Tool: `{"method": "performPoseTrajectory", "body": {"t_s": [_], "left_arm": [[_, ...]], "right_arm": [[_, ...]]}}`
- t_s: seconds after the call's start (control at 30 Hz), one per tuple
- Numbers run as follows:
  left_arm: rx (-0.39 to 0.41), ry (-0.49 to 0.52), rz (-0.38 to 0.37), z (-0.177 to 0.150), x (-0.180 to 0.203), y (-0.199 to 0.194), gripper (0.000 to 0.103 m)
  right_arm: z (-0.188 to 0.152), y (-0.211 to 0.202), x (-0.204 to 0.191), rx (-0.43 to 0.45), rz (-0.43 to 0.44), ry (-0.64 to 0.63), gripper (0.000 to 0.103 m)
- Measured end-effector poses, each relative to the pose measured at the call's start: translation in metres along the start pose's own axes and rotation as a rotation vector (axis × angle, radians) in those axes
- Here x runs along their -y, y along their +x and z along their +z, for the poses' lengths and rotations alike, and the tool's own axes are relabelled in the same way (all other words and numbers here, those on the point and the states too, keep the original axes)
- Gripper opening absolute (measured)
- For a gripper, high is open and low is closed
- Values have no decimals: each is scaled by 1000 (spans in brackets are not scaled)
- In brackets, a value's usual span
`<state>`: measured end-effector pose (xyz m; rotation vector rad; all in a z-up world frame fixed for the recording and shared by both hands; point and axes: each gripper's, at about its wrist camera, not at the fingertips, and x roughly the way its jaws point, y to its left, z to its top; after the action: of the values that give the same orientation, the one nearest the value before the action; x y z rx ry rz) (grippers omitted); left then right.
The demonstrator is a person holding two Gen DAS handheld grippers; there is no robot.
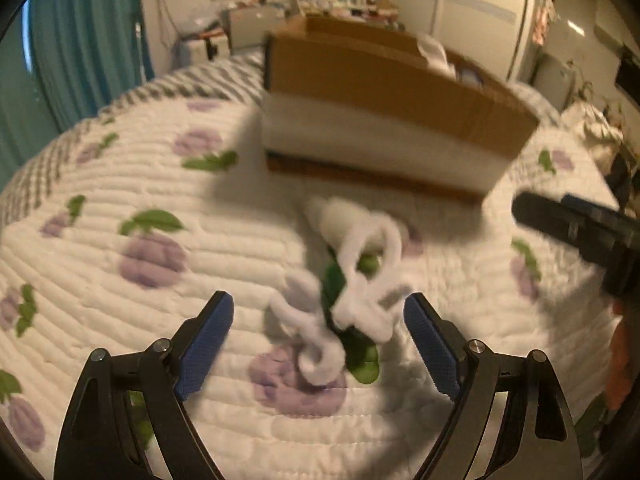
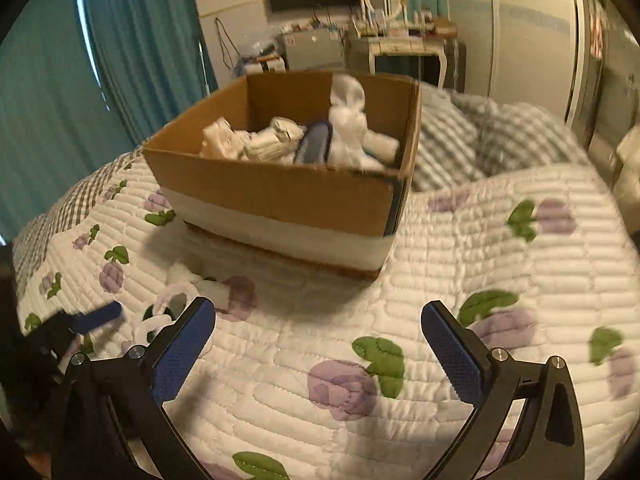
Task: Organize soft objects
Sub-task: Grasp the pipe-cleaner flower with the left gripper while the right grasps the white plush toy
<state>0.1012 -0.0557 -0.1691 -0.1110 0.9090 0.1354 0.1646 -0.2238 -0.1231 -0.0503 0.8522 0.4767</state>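
Observation:
A white fuzzy soft toy with looped limbs and green parts (image 1: 352, 292) lies on the quilt in front of a cardboard box (image 1: 384, 92). My left gripper (image 1: 319, 318) is open, its blue pads on either side of the toy's near end, not closed on it. In the right wrist view the same toy (image 2: 180, 300) lies at the lower left beside the left gripper's blue fingertip (image 2: 100, 318). My right gripper (image 2: 318, 332) is open and empty over the quilt. The box (image 2: 280, 196) holds several white soft toys (image 2: 348, 124) and a blue striped item (image 2: 316, 144).
The bed carries a white quilt with purple flowers and green leaves (image 2: 440, 240). A grey checked blanket (image 2: 500, 132) lies heaped behind the box. Teal curtains (image 2: 132, 40) hang on the left. A cluttered desk and mirror (image 2: 380, 0) stand at the far wall.

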Motion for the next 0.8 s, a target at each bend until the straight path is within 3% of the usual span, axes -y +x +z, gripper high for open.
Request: {"method": "performPoseTrajectory", "body": {"t_s": [0.03,0.17,0.23,0.43,0.63,0.73,0.8], "left_arm": [[-13,6,-7,-1,1,4,83],[-25,18,-64,1,3,8,50],[-19,22,-104,1,3,5,41],[50,28,-86,2,-10,-27,39],[97,54,4,16,-47,-41,39],[92,25,-19,20,-68,-42,39],[85,12,-18,21,-75,-39,39]], "right_arm": [[1,2,2,-2,9,12,103],[-1,2,1,1,10,7,103],[-3,3,-3,-3,-6,-8,103],[-6,-7,-20,29,-47,-64,103],[-7,-9,-44,12,3,-79,103],[-6,0,-65,-8,33,-104,103],[-5,11,-80,-23,42,-134,97]]}}
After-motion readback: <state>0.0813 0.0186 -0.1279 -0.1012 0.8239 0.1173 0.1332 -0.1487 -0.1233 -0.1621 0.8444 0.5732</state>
